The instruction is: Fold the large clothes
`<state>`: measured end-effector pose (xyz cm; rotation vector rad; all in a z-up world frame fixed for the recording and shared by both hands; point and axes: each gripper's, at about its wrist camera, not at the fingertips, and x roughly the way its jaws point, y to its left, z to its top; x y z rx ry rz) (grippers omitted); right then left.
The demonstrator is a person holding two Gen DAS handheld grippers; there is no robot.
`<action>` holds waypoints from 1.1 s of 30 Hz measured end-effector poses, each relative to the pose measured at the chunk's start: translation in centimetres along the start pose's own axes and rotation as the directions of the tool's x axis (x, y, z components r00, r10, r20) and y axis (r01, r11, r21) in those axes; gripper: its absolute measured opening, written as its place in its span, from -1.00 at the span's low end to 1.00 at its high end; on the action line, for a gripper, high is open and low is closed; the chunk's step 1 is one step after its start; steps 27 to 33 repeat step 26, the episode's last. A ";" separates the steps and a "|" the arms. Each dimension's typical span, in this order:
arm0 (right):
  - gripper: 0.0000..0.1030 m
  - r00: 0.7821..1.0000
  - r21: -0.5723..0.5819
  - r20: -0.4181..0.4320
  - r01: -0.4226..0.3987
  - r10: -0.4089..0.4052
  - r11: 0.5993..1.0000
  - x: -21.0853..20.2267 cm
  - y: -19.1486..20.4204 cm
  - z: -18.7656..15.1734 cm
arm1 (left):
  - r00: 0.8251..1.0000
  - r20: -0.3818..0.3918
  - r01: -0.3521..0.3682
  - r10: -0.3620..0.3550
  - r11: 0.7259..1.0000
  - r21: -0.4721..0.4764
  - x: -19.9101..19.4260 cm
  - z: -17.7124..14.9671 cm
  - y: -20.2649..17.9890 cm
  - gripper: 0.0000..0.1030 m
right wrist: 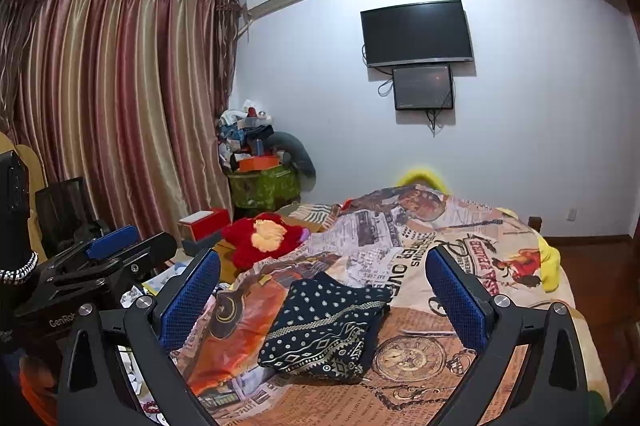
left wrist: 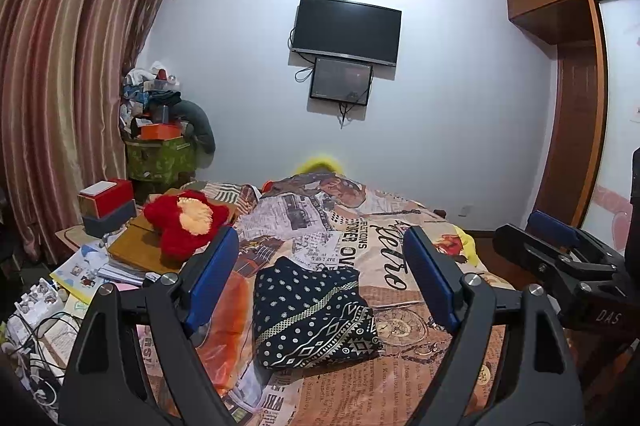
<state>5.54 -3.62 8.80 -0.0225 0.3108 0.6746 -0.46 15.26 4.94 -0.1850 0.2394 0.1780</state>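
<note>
A dark navy garment with white dots and geometric bands lies folded into a compact rectangle on the bed. It also shows in the right wrist view. My left gripper is open and empty, held above and before the garment, which sits between its blue pads. My right gripper is open and empty, also framing the garment from above. The right gripper shows at the right edge of the left wrist view; the left gripper shows at the left of the right wrist view.
The bed carries a newspaper-print bedspread. A red plush toy lies on a wooden board at the bed's left. Books, boxes and cables crowd the left side. A cluttered pile stands by the curtain. A wardrobe stands at right.
</note>
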 end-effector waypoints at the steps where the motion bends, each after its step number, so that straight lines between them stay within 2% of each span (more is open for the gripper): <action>1: 0.98 1.000 0.000 0.000 0.000 0.000 1.000 0.0 0.0 0.0 | 1.000 -0.002 0.003 -0.003 1.000 0.001 0.0 0.0 0.1 0.64; 11: 0.99 1.000 0.007 0.012 0.008 -0.008 1.000 -0.1 0.2 0.3 | 1.000 -0.005 0.014 -0.014 1.000 0.014 0.1 0.0 -0.1 0.64; 15: 0.99 1.000 0.009 0.013 0.007 -0.007 1.000 -0.1 0.1 0.4 | 1.000 0.003 0.014 -0.014 1.000 0.018 0.0 0.0 -0.2 0.73; 33: 0.99 1.000 0.013 0.013 0.008 -0.009 1.000 -0.1 0.0 0.4 | 1.000 -0.003 0.016 -0.016 0.999 0.031 0.1 -0.1 -0.7 0.74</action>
